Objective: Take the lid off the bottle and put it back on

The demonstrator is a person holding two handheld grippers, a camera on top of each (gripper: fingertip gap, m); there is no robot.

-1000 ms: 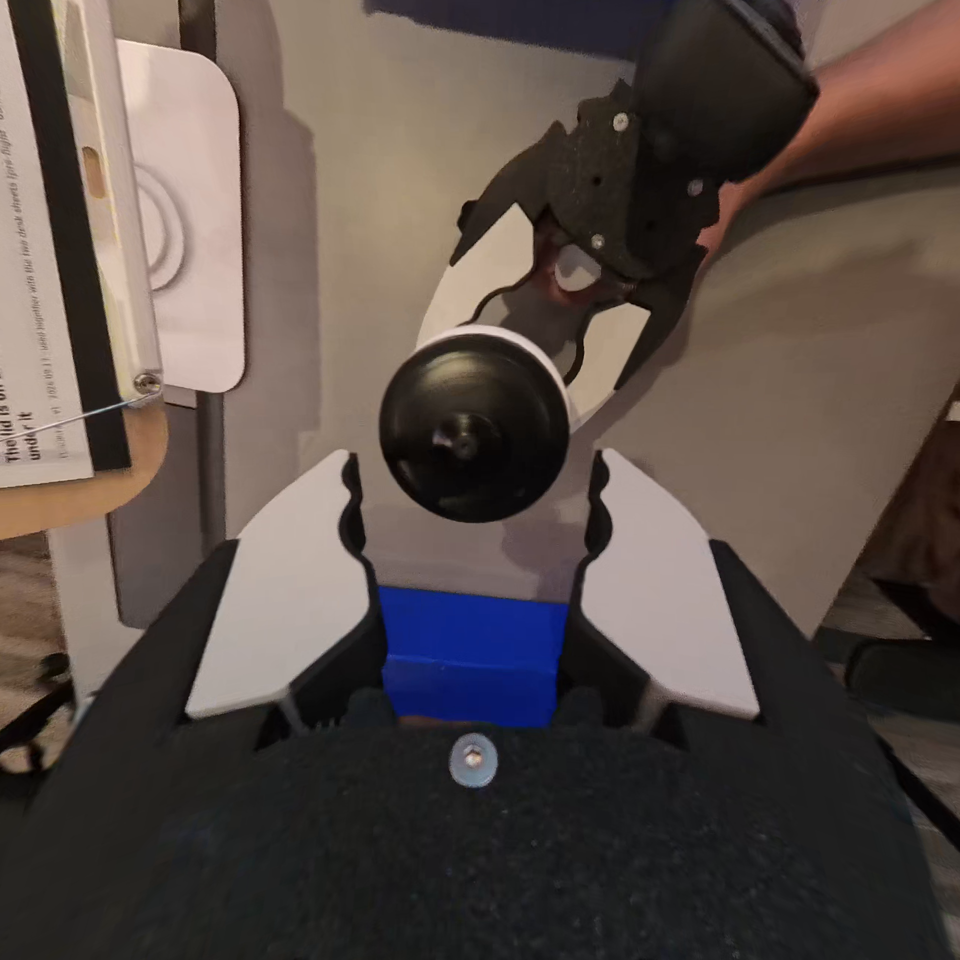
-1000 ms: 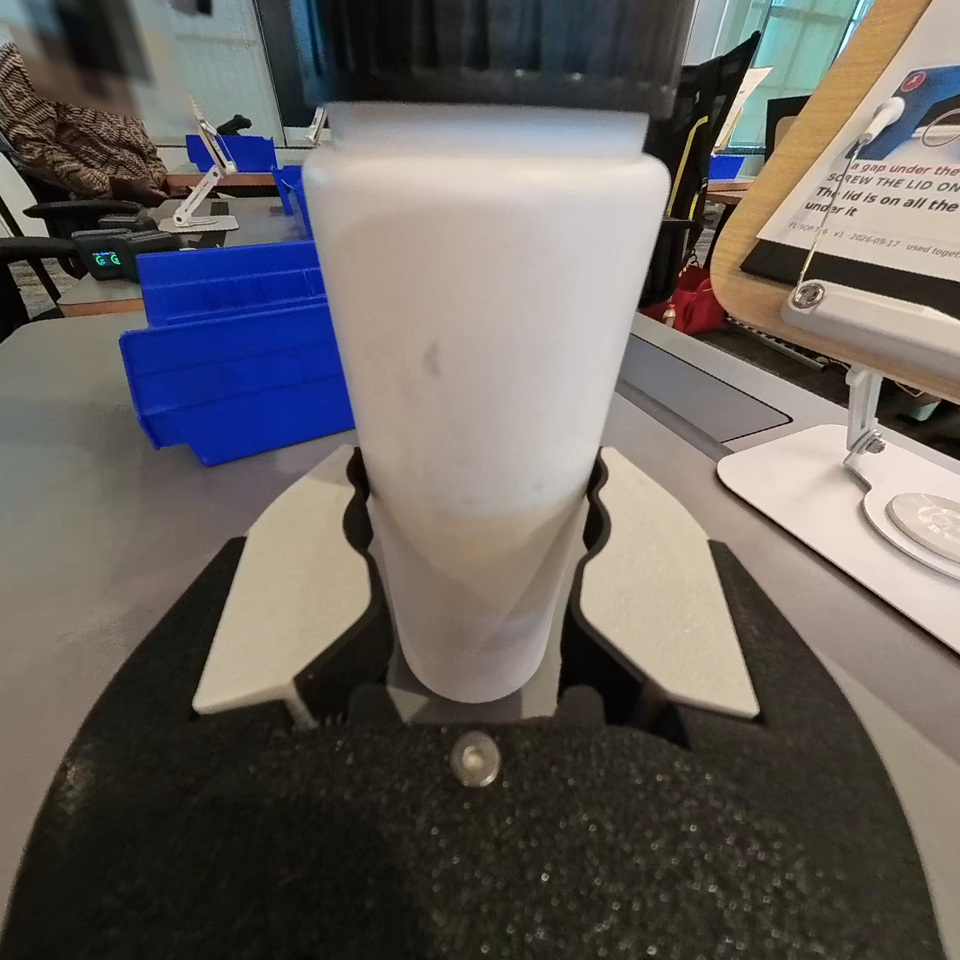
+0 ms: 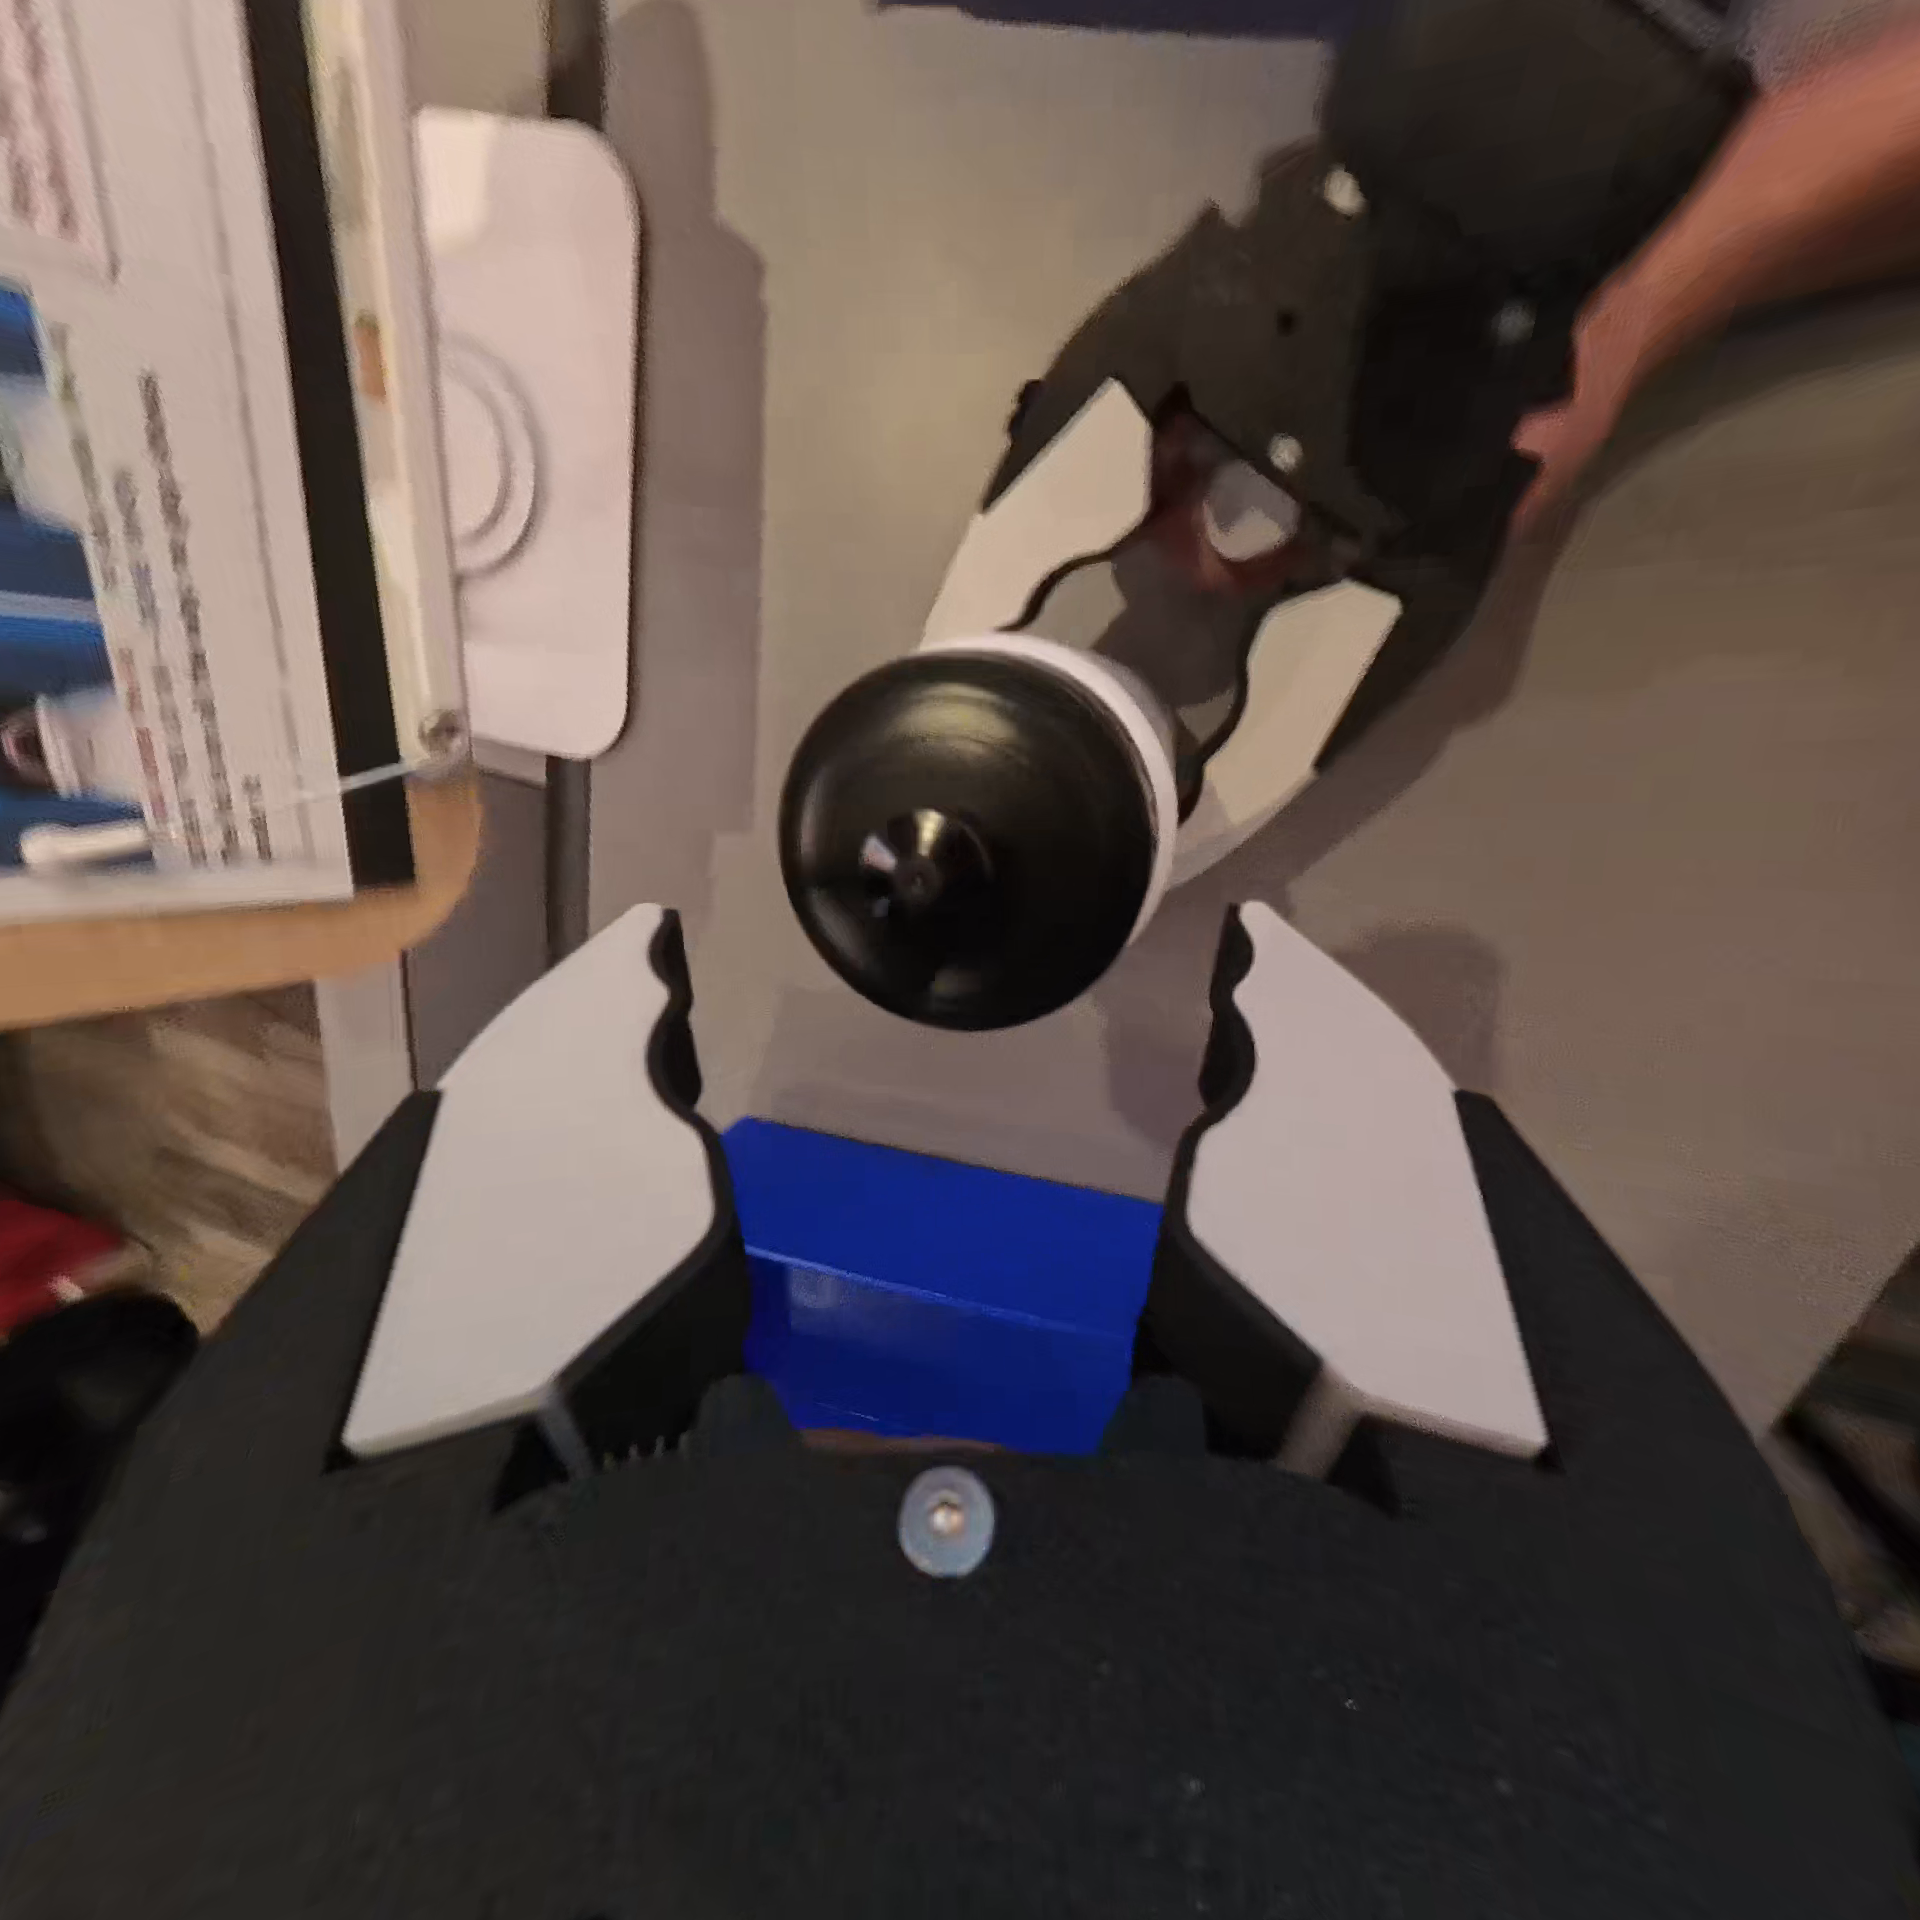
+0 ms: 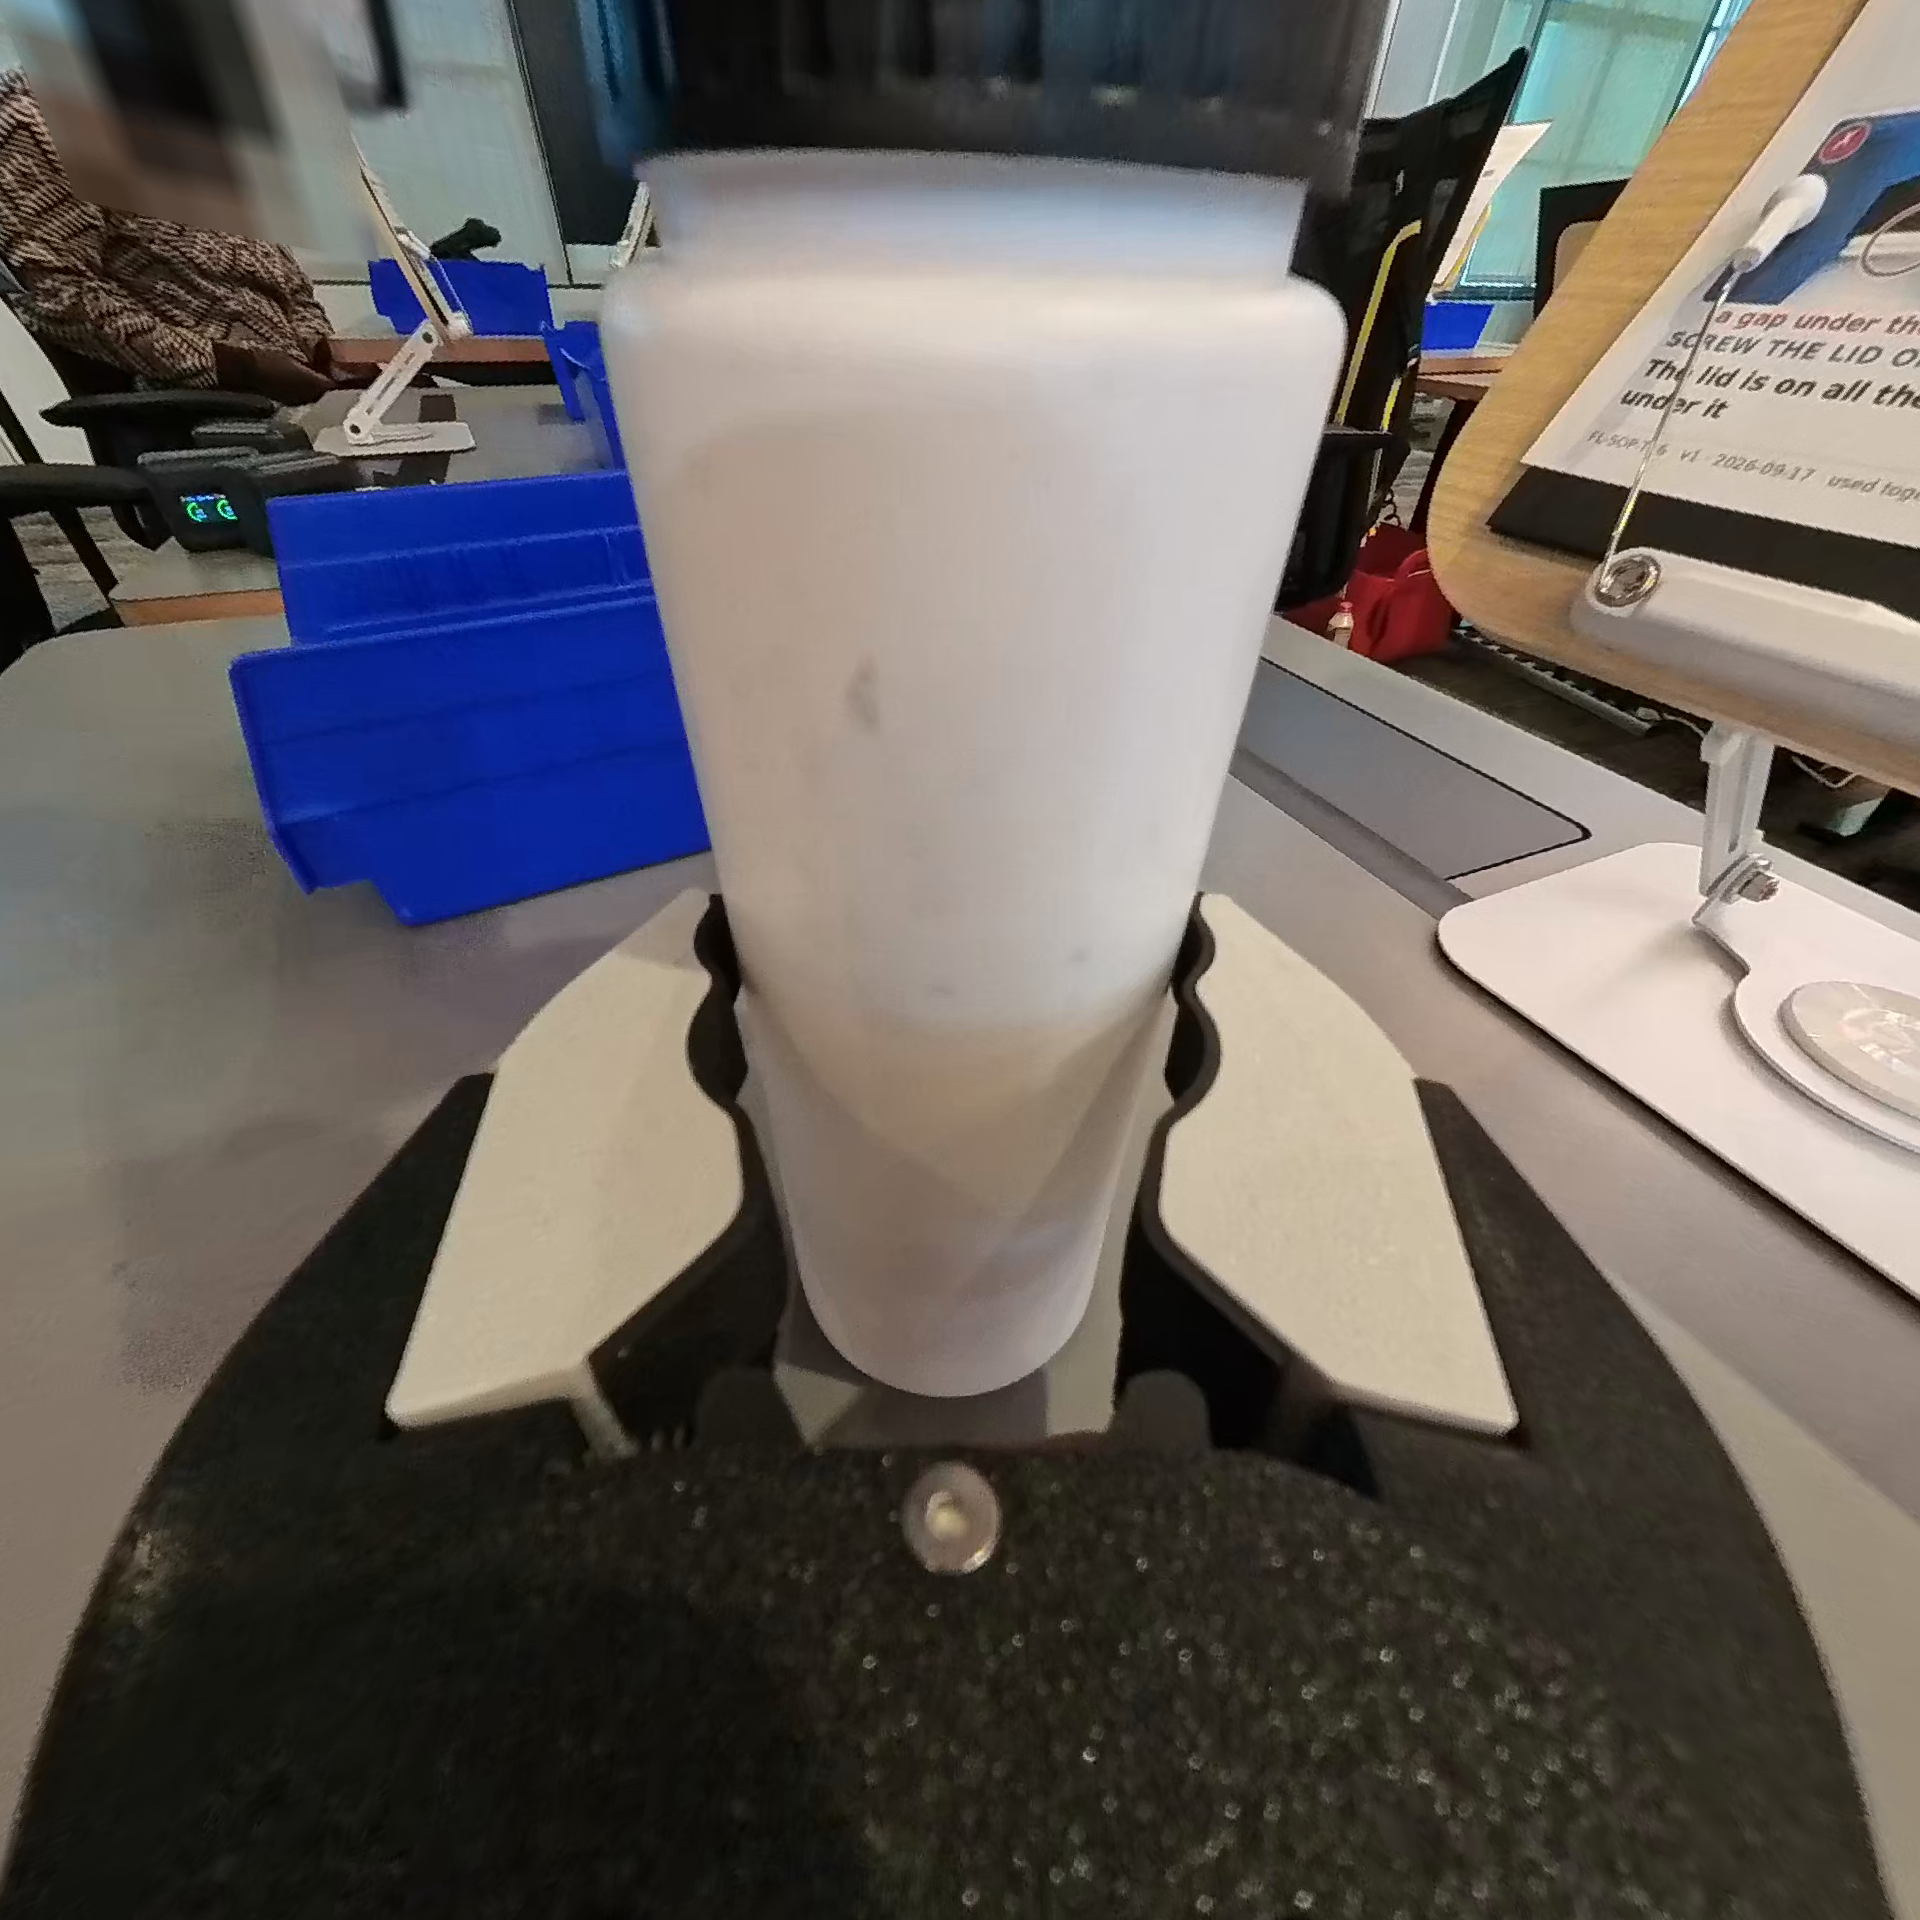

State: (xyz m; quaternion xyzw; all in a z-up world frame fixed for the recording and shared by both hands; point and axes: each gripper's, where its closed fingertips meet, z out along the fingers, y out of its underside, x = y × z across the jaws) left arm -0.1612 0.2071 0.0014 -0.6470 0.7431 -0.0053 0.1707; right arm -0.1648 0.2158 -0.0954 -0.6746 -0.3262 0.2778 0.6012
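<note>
In the right wrist view my right gripper [image 4: 961, 914] is shut on the lower body of a white bottle [image 4: 966, 623], both pads pressed against its sides. The bottle stands upright above the grey table [image 4: 156, 935], and its black lid [image 4: 1018, 83] sits on the neck at the top edge. In the left wrist view I look down on the black lid [image 3: 966, 831], with the white bottle shoulder [image 3: 1148, 727] behind it and the right gripper [image 3: 1122, 707] holding it. My left gripper [image 3: 951, 920] is open. Its fingertips stand apart on both sides of the lid without touching it.
A blue bin [image 4: 457, 686] sits on the table at the left, and it also shows in the left wrist view [image 3: 935, 1278]. A document stand with a wooden board [image 4: 1507, 364] and a white base [image 4: 1558, 987] stands at the right. A person's hand [image 3: 1662, 343] holds the right gripper.
My left gripper's jaws stand wider apart than a second ago, and its view has shifted a little and is blurred. The right gripper still holds the bottle the same way.
</note>
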